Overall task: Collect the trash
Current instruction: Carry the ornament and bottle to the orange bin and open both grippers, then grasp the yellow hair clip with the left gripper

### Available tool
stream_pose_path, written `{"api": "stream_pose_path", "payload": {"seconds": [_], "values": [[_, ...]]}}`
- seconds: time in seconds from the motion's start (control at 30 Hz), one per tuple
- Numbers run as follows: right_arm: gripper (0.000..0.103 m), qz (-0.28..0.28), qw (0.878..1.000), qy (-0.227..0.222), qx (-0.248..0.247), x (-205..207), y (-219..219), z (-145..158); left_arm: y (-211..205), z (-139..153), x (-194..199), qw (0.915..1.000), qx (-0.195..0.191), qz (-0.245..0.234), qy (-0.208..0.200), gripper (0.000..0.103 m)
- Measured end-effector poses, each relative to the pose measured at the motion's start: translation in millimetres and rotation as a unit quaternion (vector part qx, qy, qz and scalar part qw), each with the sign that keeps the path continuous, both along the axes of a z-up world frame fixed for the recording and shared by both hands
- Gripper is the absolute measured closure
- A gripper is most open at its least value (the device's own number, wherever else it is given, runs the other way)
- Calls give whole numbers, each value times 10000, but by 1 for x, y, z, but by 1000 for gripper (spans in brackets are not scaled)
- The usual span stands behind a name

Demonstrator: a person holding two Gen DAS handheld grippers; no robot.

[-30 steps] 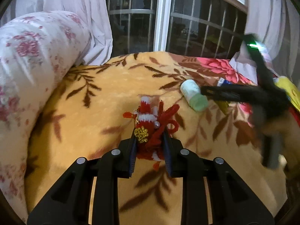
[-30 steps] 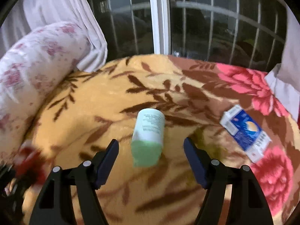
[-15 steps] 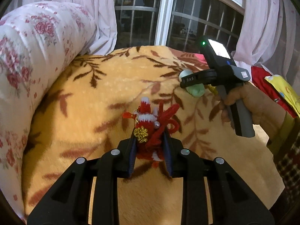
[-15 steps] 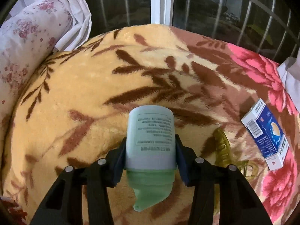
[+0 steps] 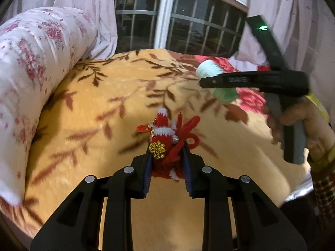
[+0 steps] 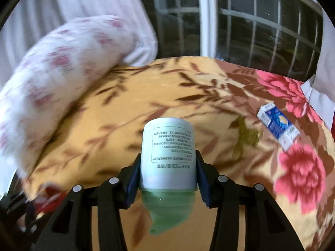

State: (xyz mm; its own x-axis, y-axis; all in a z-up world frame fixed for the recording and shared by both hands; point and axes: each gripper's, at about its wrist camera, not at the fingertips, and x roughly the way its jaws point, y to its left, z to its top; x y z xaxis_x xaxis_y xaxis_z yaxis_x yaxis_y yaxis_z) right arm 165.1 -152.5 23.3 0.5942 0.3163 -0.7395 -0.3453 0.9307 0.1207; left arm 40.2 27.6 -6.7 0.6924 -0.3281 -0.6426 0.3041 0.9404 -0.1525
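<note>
A home bedroom is shown: a bed covered by a leaf-and-flower blanket [image 5: 100,113], a rolled floral quilt [image 5: 31,67] left of the tongs, and pale curtains [image 6: 88,2] framing a barred window [image 5: 201,25] beyond.

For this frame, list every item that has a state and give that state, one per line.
left gripper: shut on the red knitted ornament
red knitted ornament: held above the blanket
right gripper: shut on the bottle
bottle: held, green cap toward the camera
blue and white carton: lying flat on the blanket
</note>
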Motion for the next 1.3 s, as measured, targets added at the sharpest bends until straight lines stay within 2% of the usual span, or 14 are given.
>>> {"api": "stream_pose_path", "payload": {"seconds": [0.1, 0.23, 0.33, 0.43, 0.63, 0.87, 1.03, 1.07, 1.1, 1.13, 1.2, 1.3], "values": [[56, 403, 9990, 12, 202, -62, 0, 5, -4, -5, -28, 9996, 78, -213, 142, 78], [56, 944, 9948, 244, 297, -139, 4, -6, -7, -20, -67, 9971, 230, -545, 476, 78], [56, 1302, 9887, 683, 298, -189, 10, -33, -8, -38, -91, 9929, 338, -793, 824, 78], [56, 1452, 9826, 1135, 222, -216, 18, -66, -11, -57, -111, 9875, 536, -965, 1121, 78], [56, 1512, 9703, 1882, 172, -238, 29, -127, -16, -95, -130, 9760, 684, -1073, 1769, 78], [56, 1510, 9627, 2244, -35, -256, 37, -161, -20, -129, -147, 9618, 887, -1193, 2300, 77], [55, 1537, 9573, 2431, -283, -258, 43, -175, -18, -138, -148, 9560, 993, -1145, 2510, 73], [51, 1518, 9579, 2415, -331, -259, 44, -176, -17, -139, -148, 9549, 1021, -1107, 2559, 68], [39, 1511, 9574, 2429, -393, -259, 44, -176, -16, -140, -147, 9539, 1056, -1058, 2603, 62], [36, 1499, 9572, 2443, -410, -259, 44, -176, -15, -141, -146, 9535, 1090, -1002, 2625, 60], [36, 1449, 9602, 2365, -340, -258, 42, -172, -13, -140, -146, 9539, 1142, -964, 2604, 53], [36, 1380, 9649, 2222, -257, -257, 34, -160, -14, -136, -144, 9558, 1143, -918, 2549, 50]]}}
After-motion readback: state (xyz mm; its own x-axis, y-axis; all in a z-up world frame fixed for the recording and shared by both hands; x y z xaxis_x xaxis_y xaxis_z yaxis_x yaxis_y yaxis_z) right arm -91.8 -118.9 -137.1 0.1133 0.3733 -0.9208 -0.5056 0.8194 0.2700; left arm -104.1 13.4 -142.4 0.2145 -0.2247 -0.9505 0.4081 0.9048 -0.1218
